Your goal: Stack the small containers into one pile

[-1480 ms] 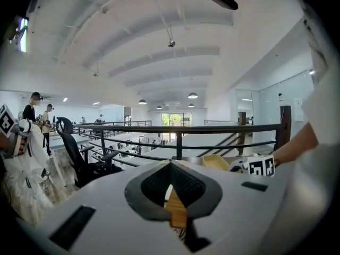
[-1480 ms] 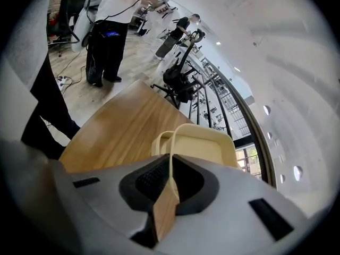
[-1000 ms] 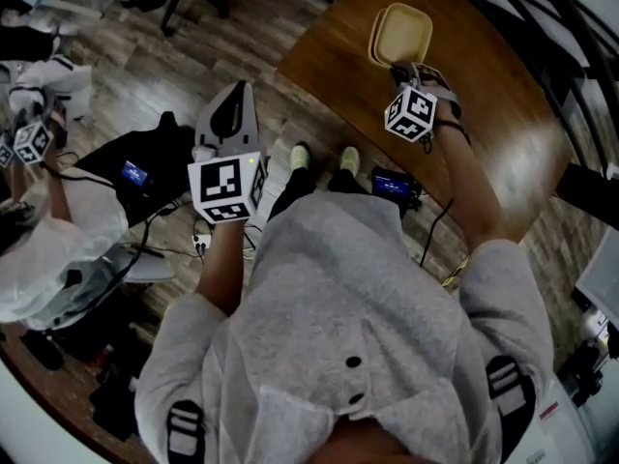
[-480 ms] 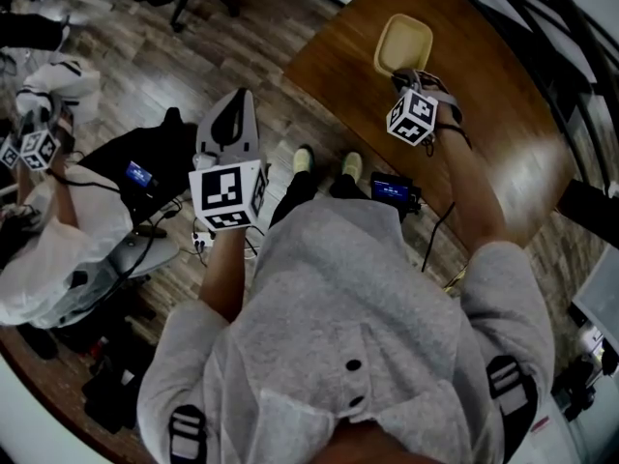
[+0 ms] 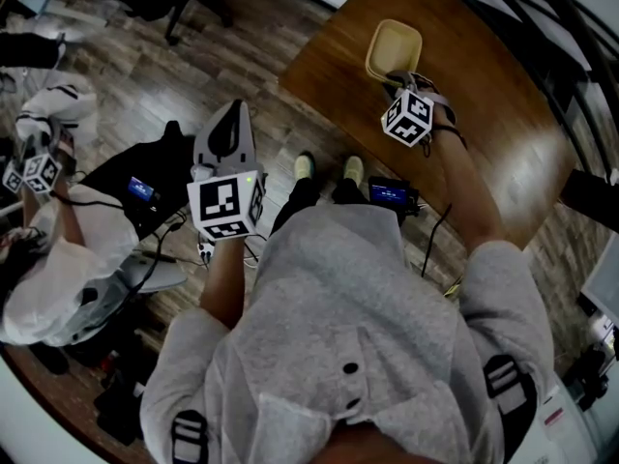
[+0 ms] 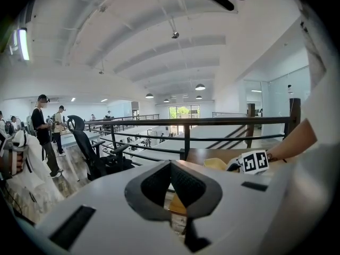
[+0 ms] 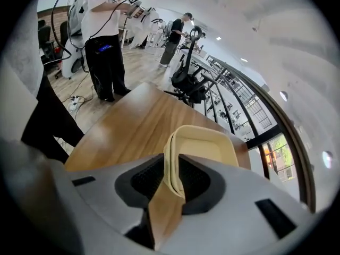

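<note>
A pale yellow stack of small containers sits on the brown wooden table near its far left corner. My right gripper is at the stack's near rim. In the right gripper view the doubled rim stands between the jaws, which are opening; a slit of table shows beside the left pad. My left gripper hangs over the floor, left of the table, its tips together with nothing in them. From the left gripper view the stack shows far off.
The table's left edge drops to a plank floor. A black bag and cables lie on the floor at the left. Another person stands there with a gripper. An office chair and a railing lie beyond.
The right gripper stays at the stack's near rim and the stack has not moved. The left gripper has barely shifted.
</note>
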### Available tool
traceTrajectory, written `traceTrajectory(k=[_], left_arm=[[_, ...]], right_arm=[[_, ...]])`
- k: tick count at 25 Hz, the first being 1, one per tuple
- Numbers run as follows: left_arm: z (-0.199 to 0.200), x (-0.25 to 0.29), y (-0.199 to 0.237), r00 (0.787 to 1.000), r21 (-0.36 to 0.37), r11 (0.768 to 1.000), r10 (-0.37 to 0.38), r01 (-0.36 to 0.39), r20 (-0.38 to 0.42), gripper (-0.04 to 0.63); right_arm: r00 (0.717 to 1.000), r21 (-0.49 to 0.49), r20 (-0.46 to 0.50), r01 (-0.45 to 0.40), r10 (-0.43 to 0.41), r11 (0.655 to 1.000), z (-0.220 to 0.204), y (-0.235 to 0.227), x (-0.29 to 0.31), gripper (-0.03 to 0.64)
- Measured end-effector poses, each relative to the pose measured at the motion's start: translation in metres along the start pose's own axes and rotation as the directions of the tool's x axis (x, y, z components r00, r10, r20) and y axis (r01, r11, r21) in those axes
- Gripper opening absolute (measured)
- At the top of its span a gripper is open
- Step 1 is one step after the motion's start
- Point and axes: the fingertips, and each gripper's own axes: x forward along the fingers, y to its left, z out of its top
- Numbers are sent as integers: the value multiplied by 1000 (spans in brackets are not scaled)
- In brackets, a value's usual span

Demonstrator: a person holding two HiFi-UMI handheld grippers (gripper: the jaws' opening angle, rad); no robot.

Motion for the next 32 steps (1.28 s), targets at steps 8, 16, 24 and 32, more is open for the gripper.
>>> traceTrajectory(k=[8, 16, 24, 32], left_arm=[[0, 12, 8, 996, 26, 995, -92, 92, 14, 14], [8, 36, -26, 948, 37, 949, -315, 314, 34, 14], [14, 25, -113, 836, 116, 835, -546, 538, 52, 14], [4, -30, -171, 780, 145, 779, -623, 610, 65, 14]], right_arm=[[999, 162, 31, 31, -37, 986, 9, 0, -38, 152], [980, 475, 115, 89, -162, 876, 31, 26, -135, 227], [835, 751, 24, 348, -550, 561, 6, 27, -278, 15], [700, 873, 11, 341, -714, 347, -21, 73, -366, 15]])
